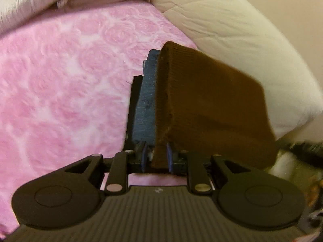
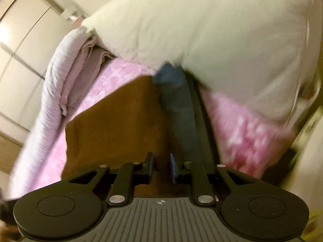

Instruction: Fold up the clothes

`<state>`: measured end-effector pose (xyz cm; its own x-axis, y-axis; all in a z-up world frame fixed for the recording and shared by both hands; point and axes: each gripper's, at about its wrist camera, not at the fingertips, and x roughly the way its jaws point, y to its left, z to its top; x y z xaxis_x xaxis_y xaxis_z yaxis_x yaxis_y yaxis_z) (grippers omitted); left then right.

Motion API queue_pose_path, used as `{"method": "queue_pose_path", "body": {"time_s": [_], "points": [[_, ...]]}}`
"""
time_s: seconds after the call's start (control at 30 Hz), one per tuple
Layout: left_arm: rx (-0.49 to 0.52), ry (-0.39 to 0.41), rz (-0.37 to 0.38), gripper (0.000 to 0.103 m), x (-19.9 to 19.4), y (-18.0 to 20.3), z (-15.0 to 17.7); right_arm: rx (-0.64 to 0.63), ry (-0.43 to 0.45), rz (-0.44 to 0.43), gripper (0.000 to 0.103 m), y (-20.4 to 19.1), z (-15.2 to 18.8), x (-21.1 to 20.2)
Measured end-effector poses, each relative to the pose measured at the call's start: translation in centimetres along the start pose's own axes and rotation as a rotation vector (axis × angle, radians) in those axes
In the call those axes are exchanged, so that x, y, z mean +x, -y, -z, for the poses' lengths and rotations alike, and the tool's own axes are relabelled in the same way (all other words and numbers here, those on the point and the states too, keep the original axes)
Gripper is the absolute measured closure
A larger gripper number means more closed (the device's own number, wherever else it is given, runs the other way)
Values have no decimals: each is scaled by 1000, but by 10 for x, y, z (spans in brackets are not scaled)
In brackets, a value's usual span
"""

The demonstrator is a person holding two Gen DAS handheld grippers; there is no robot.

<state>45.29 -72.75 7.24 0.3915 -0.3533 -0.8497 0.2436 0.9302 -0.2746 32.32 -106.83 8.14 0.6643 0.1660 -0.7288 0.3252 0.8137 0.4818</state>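
We hold the brown knit garment (image 1: 212,104) lifted above the bed (image 1: 60,80), both grippers' jaws pinching its edge: left gripper (image 1: 156,157), right gripper (image 2: 161,168). It hangs doubled beside folded denim (image 1: 146,100); laying down remains.

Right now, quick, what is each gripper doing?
Left gripper: closed on the brown cloth.
Right gripper: closed on the same brown cloth.
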Motion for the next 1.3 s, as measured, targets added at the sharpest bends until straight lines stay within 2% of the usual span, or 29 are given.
{"method": "queue_pose_path", "body": {"time_s": [0.1,0.17,0.23,0.27,0.3,0.33,0.37,0.43,0.57,0.7,0.83,0.93,1.1,1.3], "points": [[20,25,13,87,10,25,-2,-119,40,-2,85,-27,5,-1],[31,41,20,84,19,41,-3,-167,-1,10,85,-36,11,15],[3,-8,-10,81,45,44,-2,-174,-56,38,81,-37,19,35],[-17,-41,-23,81,59,42,-1,-173,-76,46,69,-37,22,41],[-35,-49,-27,81,64,42,1,-172,-83,39,64,-40,22,41],[-45,-44,-30,81,62,43,0,-170,-89,33,51,-42,23,42],[-34,-44,-43,81,57,45,-1,-170,-91,25,33,-45,23,41],[1,-49,-73,80,45,52,-4,-172,-77,7,10,-54,21,34],[72,-57,-137,80,22,64,-7,-143,-73,35,10,-68,27,19],[129,-63,-187,80,2,68,9,-99,-105,111,10,-79,40,8],[160,-88,-176,80,-23,64,35,-64,-116,173,10,-97,58,-15],[183,-87,-161,80,-49,62,54,-53,-98,189,10,-114,73,-38],[232,-56,-134,80,-98,62,74,-62,-57,208,10,-149,97,-82],[293,-2,-130,80,-153,69,83,-61,-54,207,10,-178,114,-122]]}}
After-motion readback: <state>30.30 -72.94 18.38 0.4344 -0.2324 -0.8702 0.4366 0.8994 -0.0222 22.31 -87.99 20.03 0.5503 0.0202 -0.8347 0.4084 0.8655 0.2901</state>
